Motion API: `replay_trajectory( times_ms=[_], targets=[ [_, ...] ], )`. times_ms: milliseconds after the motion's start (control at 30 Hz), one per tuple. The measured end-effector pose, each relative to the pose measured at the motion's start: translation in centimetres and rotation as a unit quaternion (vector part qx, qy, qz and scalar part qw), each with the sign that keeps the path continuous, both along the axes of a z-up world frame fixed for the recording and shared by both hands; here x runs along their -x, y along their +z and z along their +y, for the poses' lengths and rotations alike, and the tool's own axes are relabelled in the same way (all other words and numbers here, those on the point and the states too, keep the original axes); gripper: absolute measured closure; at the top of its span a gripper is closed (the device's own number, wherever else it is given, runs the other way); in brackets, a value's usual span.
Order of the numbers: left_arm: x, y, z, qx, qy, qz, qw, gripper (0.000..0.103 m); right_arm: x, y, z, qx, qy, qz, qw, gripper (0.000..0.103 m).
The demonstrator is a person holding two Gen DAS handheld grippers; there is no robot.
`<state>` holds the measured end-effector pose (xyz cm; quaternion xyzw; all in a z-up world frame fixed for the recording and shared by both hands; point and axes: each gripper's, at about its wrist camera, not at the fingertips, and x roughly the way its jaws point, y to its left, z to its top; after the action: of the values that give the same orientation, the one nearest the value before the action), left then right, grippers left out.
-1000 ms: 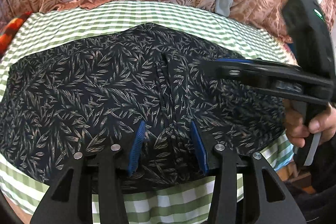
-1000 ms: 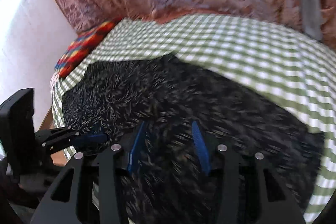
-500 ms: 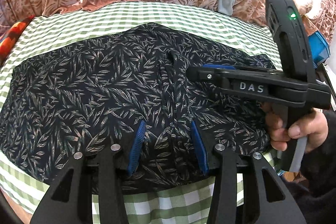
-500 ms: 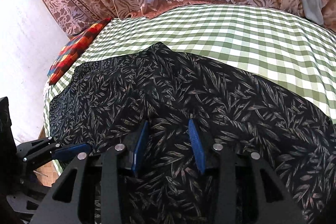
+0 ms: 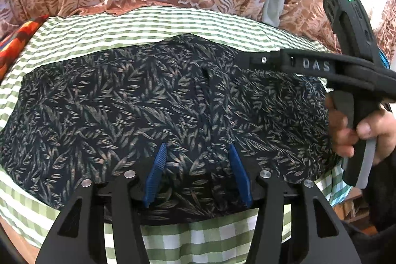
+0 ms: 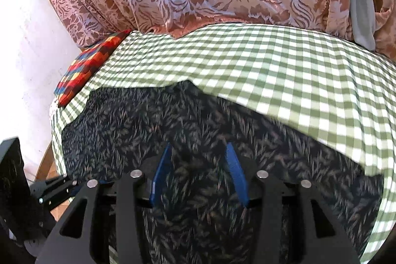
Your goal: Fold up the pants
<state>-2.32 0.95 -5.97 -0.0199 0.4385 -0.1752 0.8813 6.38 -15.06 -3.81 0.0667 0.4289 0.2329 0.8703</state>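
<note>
Left wrist view, both grippers opening wider, pants [image 5: 153, 100] unmoved

Pants [image 5: 148, 100] flat on checked cloth [image 5: 158, 24]

Bright daylight throughout, blown out to white at 1 o'clock in the left wrist view and at 9 o'clock in the right. Heavy fisheye bending and dark vignette at every corner. Sharp on the left; motion-blurred pants [image 6: 198, 140] on the right.
</note>
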Motion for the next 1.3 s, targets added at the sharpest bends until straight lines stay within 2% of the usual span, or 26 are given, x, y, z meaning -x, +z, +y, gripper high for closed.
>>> replay_trajectory(
  times_ms=[33, 200, 400, 433, 467, 500, 567, 600, 667, 833, 900, 967, 1000, 1067, 1100, 1133, 1233, 1300],
  targets=[
    [-0.1, 0.2, 0.3, 0.002, 0.003, -0.003, 1.0, 0.051, -0.5, 0.1, 0.1, 0.0, -0.003, 0.0, 1.0, 0.048],
    [-1.5, 0.9, 2.8, 0.006, 0.038, -0.017, 0.9991, 0.051, -3.7, 0.0, 0.8, -0.014, -0.007, 0.017, 1.0, 0.044],
    [-3.8, 0.3, 6.2, 0.003, 0.089, -0.001, 0.996, 0.052, -7.7, -1.3, 2.8, 0.0, -0.012, 0.035, 0.999, 0.04],
    [-4.0, 0.1, 6.7, 0.001, 0.095, 0.004, 0.9954, 0.051, -8.2, -1.6, 3.2, 0.003, -0.006, 0.039, 0.999, 0.043],
    [-4.2, -0.3, 7.2, 0.0, 0.102, 0.01, 0.9948, 0.051, -8.5, -1.8, 3.7, 0.006, 0.004, 0.044, 0.999, 0.062],
    [-4.3, -0.6, 7.5, 0.001, 0.104, 0.014, 0.9945, 0.051, -8.9, -2.1, 4.5, 0.01, 0.023, 0.052, 0.998, 0.073],
    [-4.5, -1.1, 7.6, -0.005, 0.103, 0.019, 0.9945, 0.051, -8.9, -2.4, 5.8, 0.043, 0.042, 0.043, 0.997, 0.085],
    [-4.6, -1.4, 7.5, -0.009, 0.102, 0.018, 0.9946, 0.051, -9.0, -2.6, 6.3, 0.067, 0.045, 0.033, 0.996, 0.087],
    [-4.8, -1.7, 7.4, -0.014, 0.099, 0.012, 0.9949, 0.051, -9.7, -3.4, 6.3, 0.077, 0.037, 0.032, 0.996, 0.089],
    [-4.8, -1.3, 8.2, 0.009, 0.101, 0.018, 0.9946, 0.051, -9.6, -3.9, 7.1, 0.109, 0.028, 0.004, 0.994, 0.088],
    [-4.2, -0.8, 9.0, 0.03, 0.105, 0.019, 0.9938, 0.049, -9.4, -3.7, 6.6, 0.095, 0.028, 0.008, 0.995, 0.086],
    [-3.5, 0.0, 10.5, 0.059, 0.119, 0.015, 0.991, 0.034, -9.3, -3.5, 6.1, 0.083, 0.026, 0.014, 0.996, 0.078],
    [-3.1, 0.5, 11.4, 0.074, 0.13, 0.011, 0.9888, 0.034, -9.0, -3.3, 6.0, 0.082, 0.023, 0.013, 0.996, 0.075],
    [-2.0, 1.7, 14.1, 0.099, 0.16, 0.002, 0.9821, 0.034, -8.1, -2.5, 6.0, 0.09, 0.018, 0.002, 0.996, 0.058],
    [-1.7, 2.1, 15.0, 0.108, 0.17, 0.0, 0.9795, 0.034, -7.6, -2.1, 5.9, 0.089, 0.014, -0.006, 0.996, 0.053],
    [-0.9, 2.6, 17.0, 0.13, 0.189, -0.001, 0.9733, 0.034, -6.9, -1.4, 5.7, 0.082, 0.011, -0.016, 0.996, 0.046],
    [0.7, 2.6, 21.3, 0.174, 0.243, 0.004, 0.9543, 0.034, -4.8, 0.3, 5.0, 0.058, 0.007, -0.035, 0.998, 0.035],
    [1.6, 1.8, 24.4, 0.211, 0.282, 0.016, 0.9356, 0.034, -3.3, 1.0, 4.4, 0.037, 0.006, -0.042, 0.998, 0.03]
  ],
)
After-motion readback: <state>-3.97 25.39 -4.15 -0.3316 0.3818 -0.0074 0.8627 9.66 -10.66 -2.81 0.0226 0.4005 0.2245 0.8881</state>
